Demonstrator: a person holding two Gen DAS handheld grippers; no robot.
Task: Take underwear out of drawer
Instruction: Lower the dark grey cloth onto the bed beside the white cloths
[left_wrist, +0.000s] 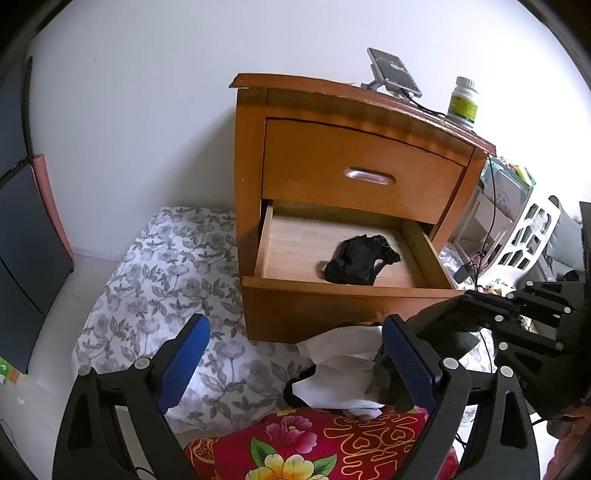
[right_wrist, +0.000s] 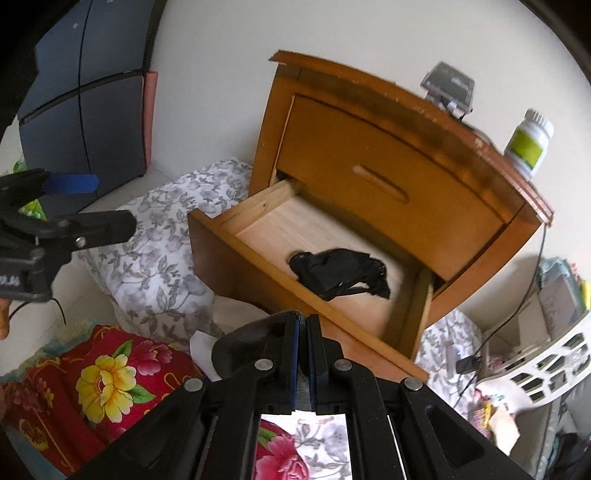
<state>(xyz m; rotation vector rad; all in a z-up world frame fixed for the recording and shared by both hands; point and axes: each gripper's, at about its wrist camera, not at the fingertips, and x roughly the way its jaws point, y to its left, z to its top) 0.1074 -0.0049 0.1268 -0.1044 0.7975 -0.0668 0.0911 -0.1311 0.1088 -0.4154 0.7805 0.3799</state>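
1. Find the crumpled black fabric underwear (right_wrist: 340, 273) on the pale board floor of the pulled-out lower drawer of the orange-brown wooden nightstand (right_wrist: 258, 266), toward the front right part, alone in there.
2. Read its long axis as running roughly along the drawer's front panel, with a ragged lacy end to the right in the right wrist view.
3. See the right gripper (right_wrist: 303, 321) with blue pads pressed together, pointing down and forward, tips just short of the front panel. Place the underwear straight ahead and slightly right, over that panel. Note a dark grey cloth bulging just beside the tips; cannot tell whether pinched.
4. See the left gripper (left_wrist: 295, 354) with fingers spread wide apart, empty, set off to the left above the grey-flowered white quilt (left_wrist: 159, 280), well apart from the drawer.
5. Judge the right hand the nearer. Expect a need to part the pads, then go over the panel and down, closing across the short width.
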